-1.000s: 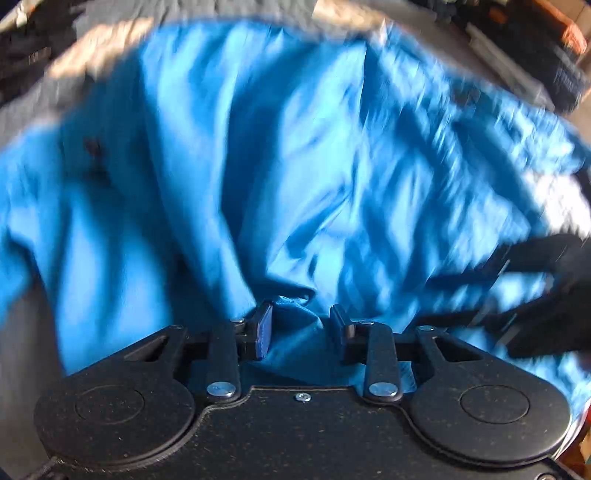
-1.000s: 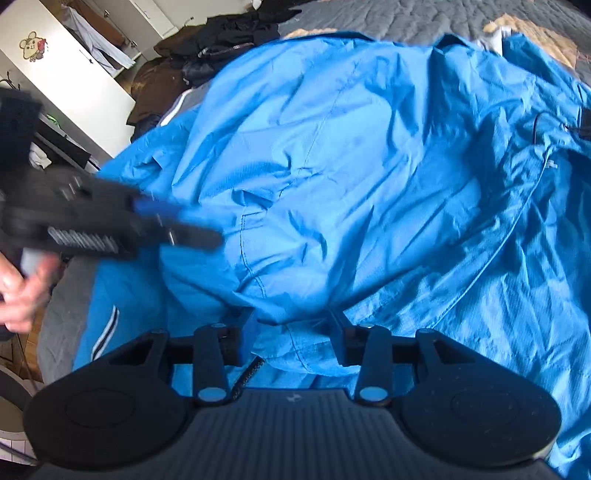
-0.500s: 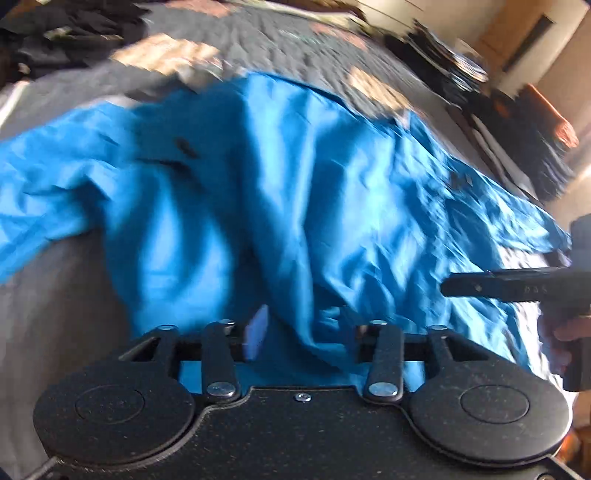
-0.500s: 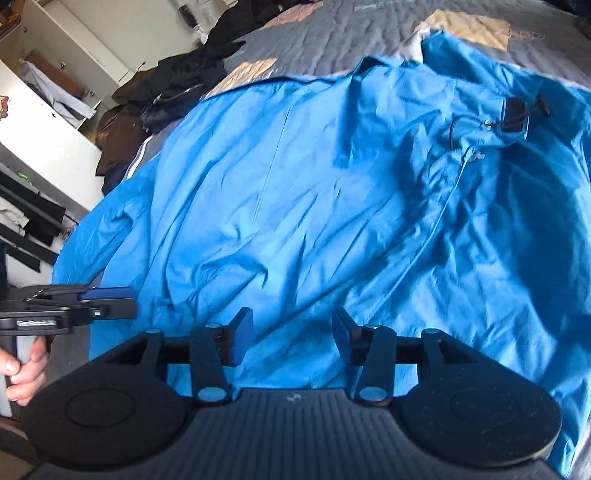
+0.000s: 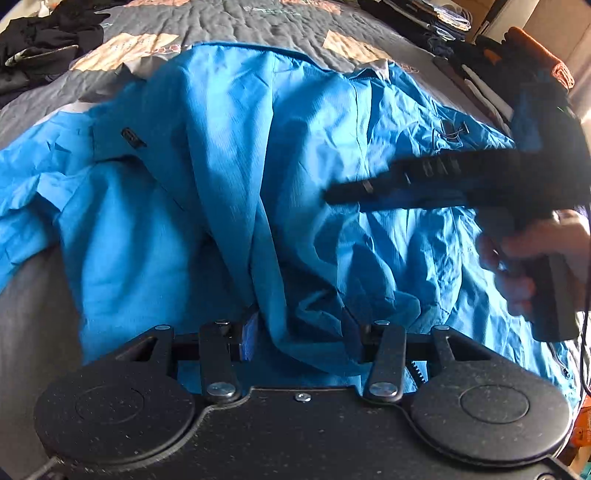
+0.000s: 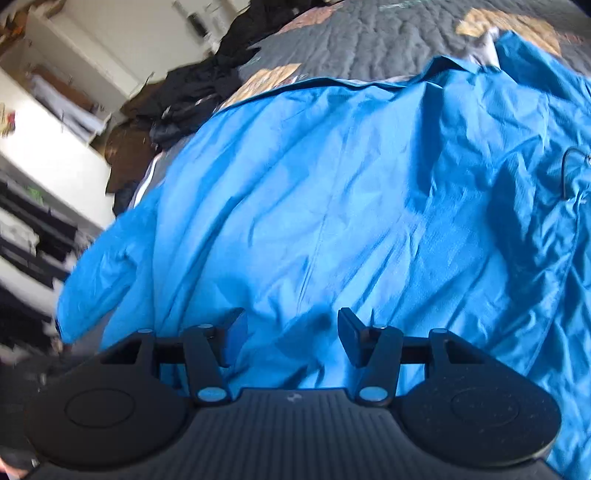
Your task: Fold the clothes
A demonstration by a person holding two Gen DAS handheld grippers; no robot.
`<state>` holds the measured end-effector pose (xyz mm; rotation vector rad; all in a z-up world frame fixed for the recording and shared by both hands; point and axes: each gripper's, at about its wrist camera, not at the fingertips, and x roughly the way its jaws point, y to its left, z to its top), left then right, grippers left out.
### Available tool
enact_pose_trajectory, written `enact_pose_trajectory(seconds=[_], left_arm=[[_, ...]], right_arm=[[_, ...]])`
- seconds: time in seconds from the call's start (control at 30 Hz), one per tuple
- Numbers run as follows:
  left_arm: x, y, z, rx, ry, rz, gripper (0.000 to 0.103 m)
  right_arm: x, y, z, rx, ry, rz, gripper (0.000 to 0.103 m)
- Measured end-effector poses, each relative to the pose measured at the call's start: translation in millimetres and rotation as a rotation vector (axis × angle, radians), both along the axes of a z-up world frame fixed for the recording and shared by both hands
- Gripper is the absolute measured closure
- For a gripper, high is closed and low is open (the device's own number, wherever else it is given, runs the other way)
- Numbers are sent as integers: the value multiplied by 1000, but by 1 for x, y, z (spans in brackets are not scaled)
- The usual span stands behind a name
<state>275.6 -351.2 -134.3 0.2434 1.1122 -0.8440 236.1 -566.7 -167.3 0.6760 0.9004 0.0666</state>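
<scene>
A thin, crinkled bright-blue jacket (image 5: 229, 177) lies spread across the grey quilted bedspread (image 5: 236, 22), filling most of both wrist views. It looks laid out for folding but not yet folded, with ridges and loose creases running through it.

The left gripper (image 5: 301, 341) points steeply down at the near hem. Its jaws stand partly apart, and a raised fold of the blue fabric runs up between them from about 6 o'clock. The right-hand finger is covered by cloth, so whether the pads press the fold or merely straddle it is hard to judge; they seem loose round it.

The right gripper (image 6: 291, 341) is opening. Nothing sits between its fingers; the jacket lies flat beneath them. In the left view it appears blurred at 3 o'clock, carried by the person's hand (image 5: 524, 258) above the jacket's right half, probably on its way to a new hold.

A heap of dark clothes (image 6: 192, 92) waits at 10 o'clock in the right view, apart from the jacket.
</scene>
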Motion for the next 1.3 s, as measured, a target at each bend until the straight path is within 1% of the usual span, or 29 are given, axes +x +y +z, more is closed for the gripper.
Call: enact_pose_trajectory(seconds=[0.07, 0.1, 0.13, 0.2, 0.23, 0.33, 0.37, 0.4, 0.43, 0.47, 0.53, 0.6, 0.63, 0.7, 0.73, 0.77, 0.87, 0.9, 0.97, 1.0, 1.03, 1.07, 1.1, 1.2, 1.27, 1.3], left_arm=[[0, 2, 0, -1, 3, 2, 56], [0, 3, 1, -3, 6, 4, 55], [0, 4, 1, -4, 8, 5, 54], [1, 4, 3, -8, 12, 8, 53], [1, 3, 5, -12, 12, 8, 53], [-1, -1, 12, -34, 11, 5, 52], [-2, -2, 14, -46, 10, 3, 51], [-3, -4, 17, -60, 8, 1, 50], [-5, -6, 20, -75, 6, 0, 46], [-7, -8, 23, -88, 4, -7, 45], [-12, -11, 32, -115, 2, -30, 45], [-15, -13, 41, -143, -2, -50, 43], [-16, -12, 46, -161, -8, -57, 41], [-17, -10, 56, -198, -19, -70, 36], [-17, -9, 60, -210, -28, -73, 32], [-15, -8, 61, -210, -38, -71, 32], [-5, -6, 62, -193, -66, -65, 32], [0, -4, 61, -188, -73, -56, 32], [14, 1, 58, -179, -71, -7, 32], [21, 3, 55, -174, -51, 22, 32], [28, 6, 50, -171, -21, 50, 32], [35, 8, 45, -168, 9, 79, 32], [41, 10, 40, -172, 43, 98, 32], [49, 6, 26, -163, 108, 94, 32], [47, 0, 16, -135, 114, 81, 32], [46, -2, 11, -122, 123, 77, 32]], right_arm=[[3, -6, -7, 78, -20, -57, 50], [4, -8, -9, 117, -33, -86, 54], [6, -10, -12, 145, -41, -113, 66], [9, -7, -13, 127, -28, -144, 92], [10, -6, -10, 111, -24, -151, 97], [4, -3, 11, 51, -58, -153, 100], [0, -3, 22, 7, -75, -145, 101], [-2, -4, 34, -59, -86, -130, 101], [-5, -6, 46, -116, -99, -119, 101], [-8, -12, 56, -149, -111, -128, 101], [-12, -23, 74, -211, -123, -129, 101], [-15, -28, 88, -309, -121, -88, 101], [-16, -30, 92, -374, -108, -56, 101], [-18, -26, 95, -538, -94, 7, 102], [-17, -24, 92, -589, -89, 37, 101], [-15, -24, 86, -580, -84, 56, 101], [-14, -32, 71, -466, -71, 84, 98], [-16, -35, 72, -434, -58, 70, 97], [-34, -45, 77, -367, -87, 8, 93], [-43, -48, 78, -358, -95, -18, 83], [-52, -50, 77, -361, -89, -31, 70], [-61, -53, 76, -359, -83, -41, 65], [-68, -55, 72, -346, -71, -45, 61], [-83, -56, 60, -286, -32, -34, 59], [-88, -50, 53, -253, -9, 1, 57], [-87, -41, 49, -250, -4, 37, 56]])
